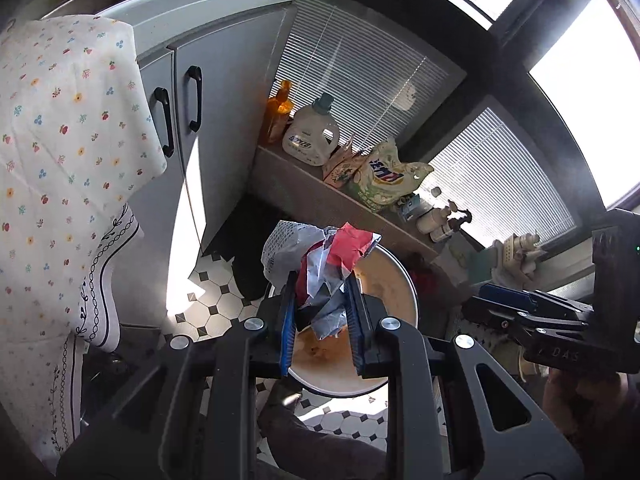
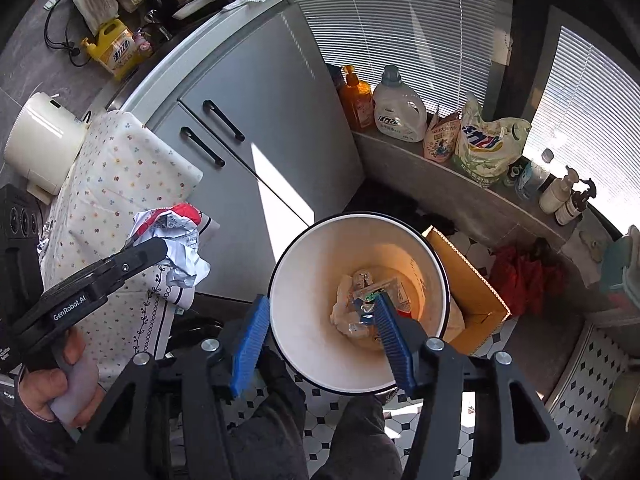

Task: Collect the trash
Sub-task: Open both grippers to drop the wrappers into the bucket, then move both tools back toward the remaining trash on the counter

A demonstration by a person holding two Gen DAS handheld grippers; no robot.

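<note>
A crumpled wrapper [image 1: 320, 264], red, white and grey, is clamped between the pads of the left gripper [image 1: 320, 320], carried above the floor near the white bin [image 2: 320, 376]. In the left wrist view the bin's rim shows just behind and under the wad; in the right wrist view the wad sits left of the bin, in front of the floral cloth [image 2: 120, 176], so it is judged not yet squarely over the opening. The right gripper [image 2: 320, 336] is spread wide and holds nothing, its fingers straddling the near rim of the bin. Clear plastic scraps [image 2: 368, 304] already lie at the bin's bottom. Step in hand: transport of the wad to the bin. Next move calls for the wad to be centred over the opening, then released; a snag on the pads could be expected with crinkled film.
</note>
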